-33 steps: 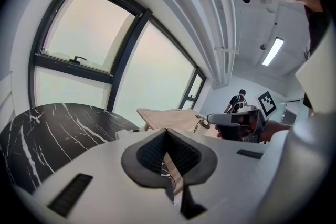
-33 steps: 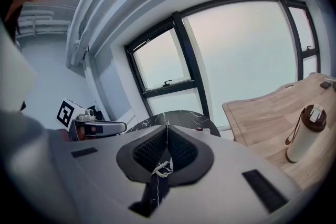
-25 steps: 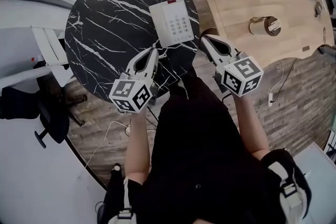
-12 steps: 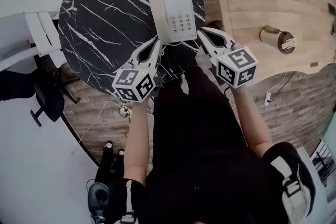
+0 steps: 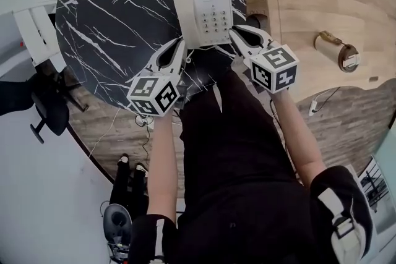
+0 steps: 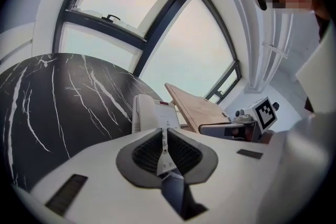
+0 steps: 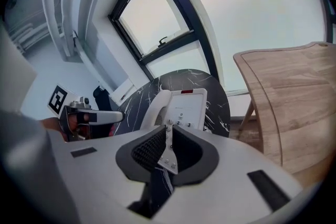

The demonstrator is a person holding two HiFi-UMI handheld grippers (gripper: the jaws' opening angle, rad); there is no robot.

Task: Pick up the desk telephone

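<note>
Phone (image 5: 203,12) at table's (image 5: 105,21) near edge; left gripper (image 5: 180,46) and right gripper (image 5: 236,35), jaws pressed together, flank it, likely for lifting.

Bright, even daylight from large windows (image 6: 178,55); heavy fisheye curvature, dark vignetted corners.

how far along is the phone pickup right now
Done: the left gripper and right gripper sit at the near corners of the desk telephone, one on each side. In hand: nothing; the fingers of both are shut together and empty, and the telephone rests on the black marble table. Left: open the fingers, grip the telephone and lift it.
</note>
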